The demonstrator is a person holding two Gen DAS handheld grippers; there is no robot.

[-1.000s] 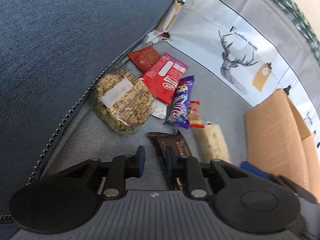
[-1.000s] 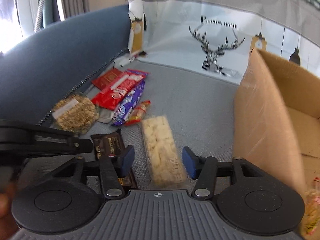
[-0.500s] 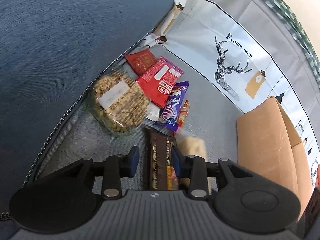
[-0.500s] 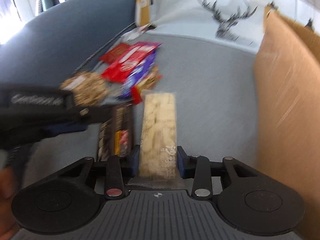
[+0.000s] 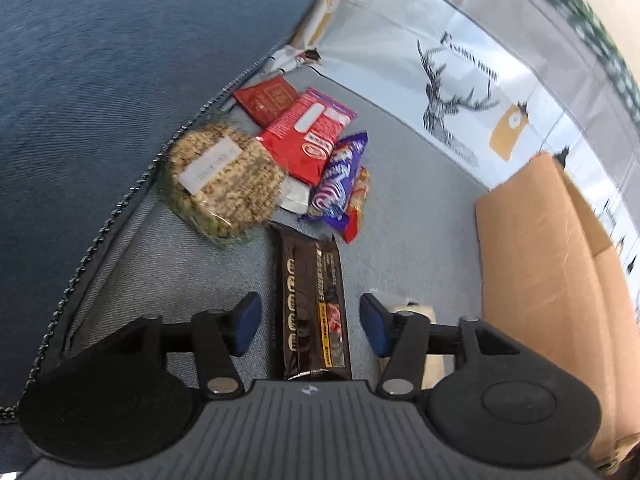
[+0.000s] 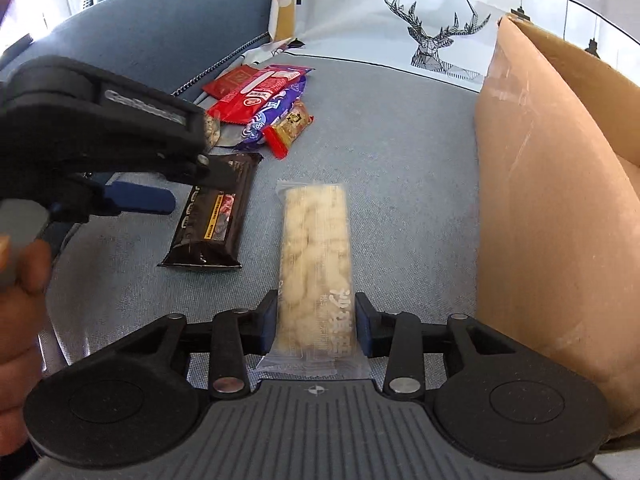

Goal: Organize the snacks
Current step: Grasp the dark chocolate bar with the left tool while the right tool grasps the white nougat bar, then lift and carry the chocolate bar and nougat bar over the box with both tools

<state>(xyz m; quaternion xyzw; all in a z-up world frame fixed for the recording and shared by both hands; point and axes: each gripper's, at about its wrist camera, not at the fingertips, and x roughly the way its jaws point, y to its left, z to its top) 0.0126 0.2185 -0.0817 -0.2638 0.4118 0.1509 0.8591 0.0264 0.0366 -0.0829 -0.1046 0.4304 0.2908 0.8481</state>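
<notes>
Barely begun, I'd say. The right gripper (image 6: 316, 322) has its fingers clamped on the pale snack bar (image 6: 316, 248), beside the cardboard box (image 6: 552, 216). The left gripper (image 5: 310, 322), fingers just widening, straddles the dark bar (image 5: 310, 296) untouched. 5 snacks (image 5: 280, 152) remain piled on the sofa.

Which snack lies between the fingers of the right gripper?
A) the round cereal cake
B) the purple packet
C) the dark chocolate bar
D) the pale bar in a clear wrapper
D: in the right wrist view the pale bar sits between the fingers of the right gripper.
</notes>
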